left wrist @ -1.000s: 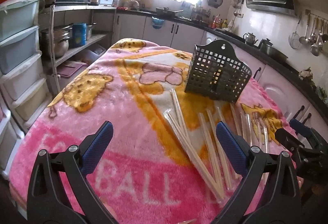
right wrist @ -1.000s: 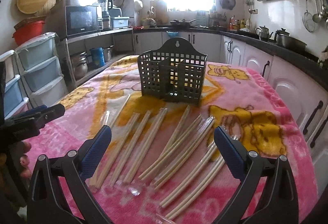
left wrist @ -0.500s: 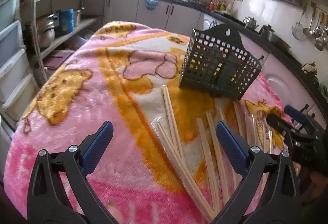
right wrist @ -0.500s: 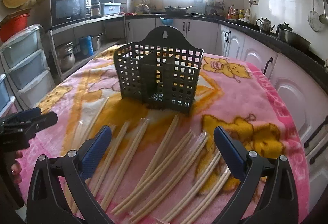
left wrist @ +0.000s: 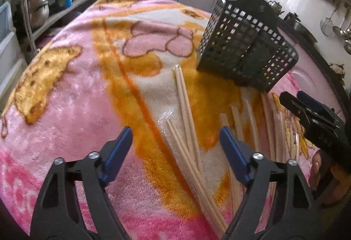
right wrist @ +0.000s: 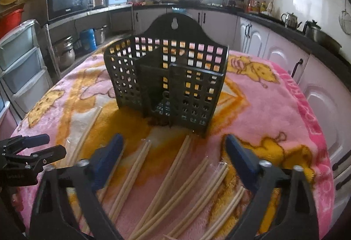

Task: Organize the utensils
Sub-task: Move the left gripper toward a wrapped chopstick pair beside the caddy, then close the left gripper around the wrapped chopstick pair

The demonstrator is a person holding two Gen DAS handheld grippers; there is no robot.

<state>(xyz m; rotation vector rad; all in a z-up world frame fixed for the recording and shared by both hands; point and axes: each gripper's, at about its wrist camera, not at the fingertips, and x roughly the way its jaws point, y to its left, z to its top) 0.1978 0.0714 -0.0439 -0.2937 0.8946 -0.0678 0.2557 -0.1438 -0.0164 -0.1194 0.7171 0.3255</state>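
Left wrist view: spread left gripper (left wrist: 175, 147) has dropped closer over wrapped wooden chopsticks (left wrist: 186, 152); black perforated plastic holder (left wrist: 245, 46) remains unfilled.

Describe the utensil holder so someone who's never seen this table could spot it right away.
On the pink cartoon blanket, look past the rows of wrapped chopsticks. The black utensil holder stands upright there, the only dark, tall thing: grid-holed walls, inner dividers, and an arched back with a hanging hole.
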